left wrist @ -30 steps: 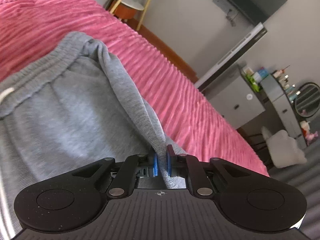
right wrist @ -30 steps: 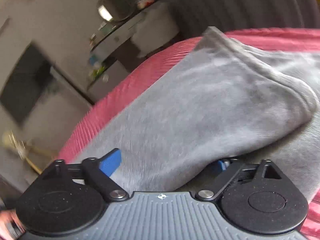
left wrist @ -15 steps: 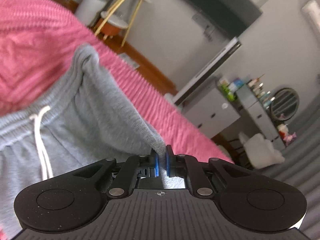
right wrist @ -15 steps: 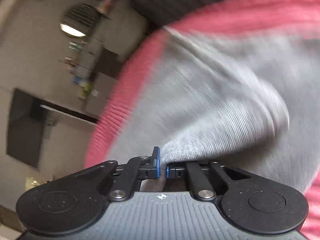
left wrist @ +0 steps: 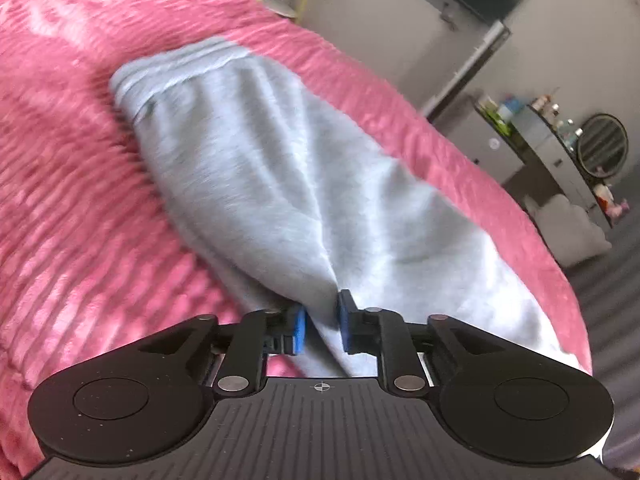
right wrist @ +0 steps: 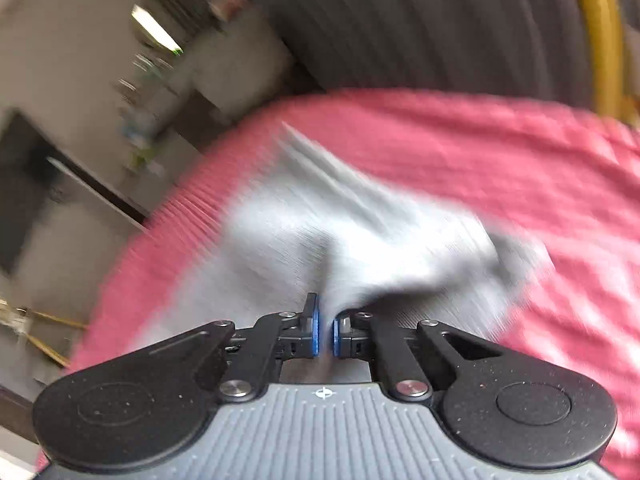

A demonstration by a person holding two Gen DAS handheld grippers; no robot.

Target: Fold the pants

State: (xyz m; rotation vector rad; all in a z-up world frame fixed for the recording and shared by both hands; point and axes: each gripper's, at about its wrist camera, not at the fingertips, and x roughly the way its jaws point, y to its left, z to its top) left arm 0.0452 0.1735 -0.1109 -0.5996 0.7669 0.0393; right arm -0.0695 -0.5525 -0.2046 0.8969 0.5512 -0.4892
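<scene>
- Pants [left wrist: 256,168], grey and soft-knit, are lying across a pink ribbed bedspread [left wrist: 72,220]; in the left wrist view the fabric is running from a banded edge at the upper left down to the gripper at the bottom centre.
- Left gripper [left wrist: 321,328] is showing a gap between its blue pads [left wrist: 298,330]; its jaws have just been opening, and a gathered fold of the grey cloth is passing between them. The left pad is standing clear of the cloth, so the fold is lying between the pads rather than being pinched.
- Right gripper [right wrist: 325,338] is holding its blue pads [right wrist: 316,336] nearly together, clamping a thin ridge of the pants [right wrist: 360,236]; the cloth is rising from the pads in a peak and draping away to the right.
- Right wrist view is heavily smeared by motion, so the edges of the garment there cannot be told exactly.
- Bedspread [right wrist: 500,152] is surrounding the grey fabric on all visible sides in both views.
- Background of the left wrist view is showing a grey dresser [left wrist: 532,148] carrying small bottles, and a round mirror [left wrist: 602,146] beside it, both well apart from the bed.
</scene>
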